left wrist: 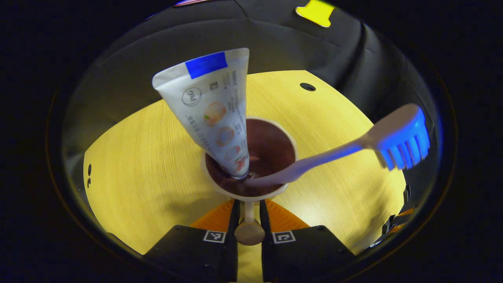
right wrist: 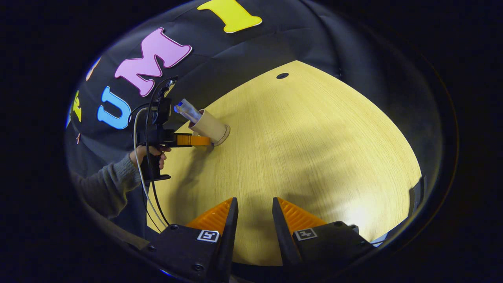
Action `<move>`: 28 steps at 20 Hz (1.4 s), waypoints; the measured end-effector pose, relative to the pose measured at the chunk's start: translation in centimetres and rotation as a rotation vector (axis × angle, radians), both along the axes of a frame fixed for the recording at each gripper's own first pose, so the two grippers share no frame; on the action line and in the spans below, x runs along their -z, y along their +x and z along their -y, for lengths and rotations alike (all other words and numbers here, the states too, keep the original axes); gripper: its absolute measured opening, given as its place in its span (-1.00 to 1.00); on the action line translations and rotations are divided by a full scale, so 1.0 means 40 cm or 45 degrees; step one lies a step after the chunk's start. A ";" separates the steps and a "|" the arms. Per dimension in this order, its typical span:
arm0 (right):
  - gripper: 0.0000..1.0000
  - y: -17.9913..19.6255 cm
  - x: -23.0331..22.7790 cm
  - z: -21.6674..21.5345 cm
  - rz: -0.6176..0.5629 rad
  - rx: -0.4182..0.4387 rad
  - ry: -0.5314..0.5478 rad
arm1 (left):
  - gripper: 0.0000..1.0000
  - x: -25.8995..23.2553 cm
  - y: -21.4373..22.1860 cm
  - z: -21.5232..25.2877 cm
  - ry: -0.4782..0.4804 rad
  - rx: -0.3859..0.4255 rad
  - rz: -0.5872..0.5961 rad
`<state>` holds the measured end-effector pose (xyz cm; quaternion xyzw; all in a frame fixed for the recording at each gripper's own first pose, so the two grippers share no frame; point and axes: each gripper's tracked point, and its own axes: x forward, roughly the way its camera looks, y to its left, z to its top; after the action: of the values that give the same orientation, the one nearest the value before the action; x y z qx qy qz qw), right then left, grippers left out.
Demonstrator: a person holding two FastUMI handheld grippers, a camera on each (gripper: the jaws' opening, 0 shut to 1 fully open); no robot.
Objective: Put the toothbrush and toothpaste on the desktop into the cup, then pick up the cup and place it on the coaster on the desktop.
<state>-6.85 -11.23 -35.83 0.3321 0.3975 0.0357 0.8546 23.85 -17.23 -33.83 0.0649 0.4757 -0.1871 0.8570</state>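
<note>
A cream cup (left wrist: 251, 157) with a brown inside stands at the middle of the left gripper view. A white toothpaste tube (left wrist: 212, 110) stands in it, crimped end up. The toothbrush (left wrist: 401, 141) leans out to the right, blue bristles high. My left gripper (left wrist: 248, 220) is shut on the cup's handle. In the right gripper view the cup (right wrist: 208, 126) is far left, with a round coaster (right wrist: 224, 136) under its base; I cannot tell whether they touch. My right gripper (right wrist: 253, 212) stands open over bare table.
The yellow wooden table (right wrist: 314, 157) has a small dark hole (right wrist: 282, 75) near its far edge. A hand (right wrist: 151, 151) in a grey sleeve holds the left gripper, with cables hanging below it. The black cloth wall stands close behind the cup.
</note>
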 end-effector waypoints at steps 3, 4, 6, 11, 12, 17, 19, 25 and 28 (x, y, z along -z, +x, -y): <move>0.08 -0.002 -0.004 -0.001 0.005 -0.001 -0.005 | -0.46 0.006 -0.022 -0.001 -0.012 -0.001 -0.017; 0.07 -0.004 -0.006 -0.001 0.005 0.002 -0.004 | -0.07 0.009 -0.030 0.001 -0.005 0.010 -0.012; 0.09 -0.012 -0.005 -0.005 0.003 0.007 -0.006 | -0.14 0.006 -0.026 0.001 0.004 0.029 0.015; 0.08 -0.020 -0.030 -0.016 0.018 0.015 -0.023 | 0.16 -0.083 -0.031 -0.017 -0.071 -0.017 0.153; 0.08 -0.018 -0.037 -0.017 0.027 0.013 -0.031 | 0.08 -0.124 -0.039 -0.037 -0.099 -0.047 0.206; 0.08 -0.013 -0.068 -0.031 0.053 -0.002 -0.067 | 0.20 -0.274 -0.095 -0.158 -0.153 -0.163 0.403; 0.07 -0.009 -0.082 -0.057 0.060 -0.030 -0.083 | 0.22 -0.331 -0.133 -0.253 -0.149 -0.249 0.493; 0.07 0.065 -0.228 -0.161 0.188 -0.083 -0.102 | 0.29 -0.458 -0.295 -0.562 -0.129 -0.547 0.627; 0.07 0.090 -0.330 -0.229 0.306 -0.113 -0.136 | 0.22 -0.529 -0.360 -0.668 -0.144 -0.653 0.722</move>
<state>-3.23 -2.06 -22.62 0.2615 0.3078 0.0916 0.9102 9.44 9.50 -12.65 -0.0544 0.2094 0.0329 0.9758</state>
